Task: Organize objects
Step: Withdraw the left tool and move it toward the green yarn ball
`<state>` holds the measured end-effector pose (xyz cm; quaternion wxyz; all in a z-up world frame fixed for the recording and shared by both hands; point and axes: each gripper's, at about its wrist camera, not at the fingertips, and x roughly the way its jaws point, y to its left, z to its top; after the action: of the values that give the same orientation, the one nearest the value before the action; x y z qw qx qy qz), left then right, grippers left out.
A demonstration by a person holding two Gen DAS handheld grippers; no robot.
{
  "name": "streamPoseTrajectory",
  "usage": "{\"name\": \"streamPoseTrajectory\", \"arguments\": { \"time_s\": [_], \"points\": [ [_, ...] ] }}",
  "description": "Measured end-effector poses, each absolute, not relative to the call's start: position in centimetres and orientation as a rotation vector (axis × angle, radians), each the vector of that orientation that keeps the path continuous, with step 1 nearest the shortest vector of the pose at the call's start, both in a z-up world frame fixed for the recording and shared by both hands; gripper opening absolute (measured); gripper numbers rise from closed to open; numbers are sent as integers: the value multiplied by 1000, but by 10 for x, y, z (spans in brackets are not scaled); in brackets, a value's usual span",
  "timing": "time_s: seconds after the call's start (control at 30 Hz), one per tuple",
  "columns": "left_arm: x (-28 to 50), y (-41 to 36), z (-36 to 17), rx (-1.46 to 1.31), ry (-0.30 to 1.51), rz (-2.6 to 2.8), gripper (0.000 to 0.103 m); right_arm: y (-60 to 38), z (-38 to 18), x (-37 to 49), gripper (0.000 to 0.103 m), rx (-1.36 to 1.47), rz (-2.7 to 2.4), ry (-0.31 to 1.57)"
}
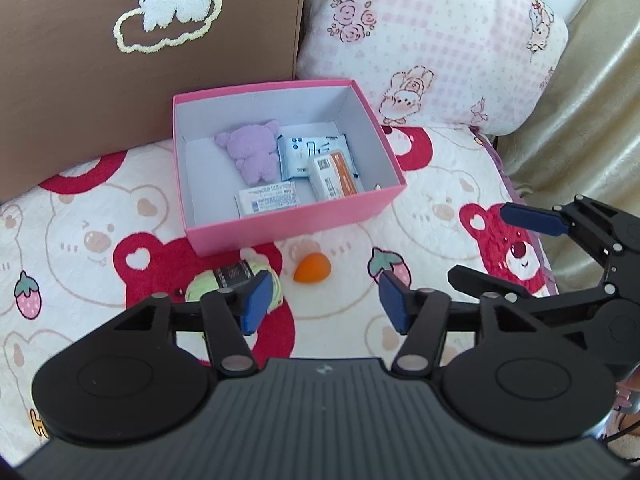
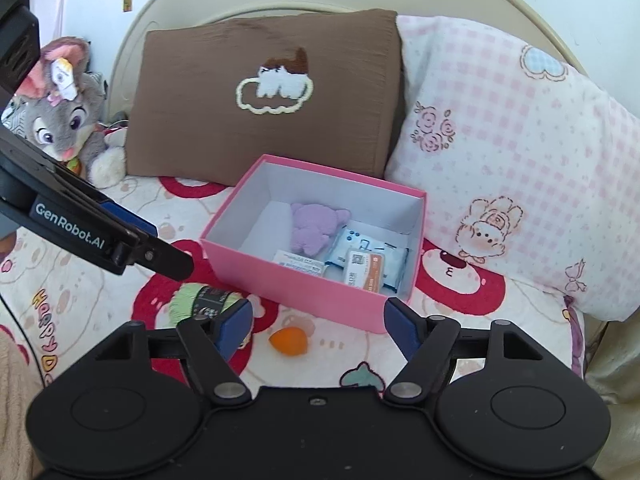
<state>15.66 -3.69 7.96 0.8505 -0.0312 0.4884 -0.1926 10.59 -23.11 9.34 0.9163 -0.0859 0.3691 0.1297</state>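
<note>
Left tool (image 1: pixel 322 304) is hanging over the bed with its blue pads apart and nothing between them; right tool (image 2: pixel 318 328) is gaping just as wide, also empty. The pink box (image 1: pixel 296 220) is sitting at twelve o'clock, already holding the purple plush (image 1: pixel 252 152) and some packets. Two things are lying loose on the bear-print blanket (image 1: pixel 80 240): the orange egg-shaped sponge (image 1: pixel 313 267) just ahead, the green yarn ball (image 1: pixel 208 284) at ten o'clock. My read: take the sponge first, straddling its fat middle, closing gently so it isn't squirting out.
</note>
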Motion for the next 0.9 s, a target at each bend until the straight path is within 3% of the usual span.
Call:
{"name": "streamPoseTrajectory", "arguments": {
  "time_s": [0.1,0.4,0.5,0.9],
  "points": [
    [149,-33,75,-67,1042,-414,63,-227,93,98,89,-182,310,768],
    [124,-13,54,-58,1116,-392,68,-209,83,78,89,-226,343,802],
    [116,-5,50,-68,1121,-399,78,-203,79,74,89,-231,345,817],
    [110,9,23,-61,1134,-399,88,-166,50,71,93,-279,372,884]
  ]
}}
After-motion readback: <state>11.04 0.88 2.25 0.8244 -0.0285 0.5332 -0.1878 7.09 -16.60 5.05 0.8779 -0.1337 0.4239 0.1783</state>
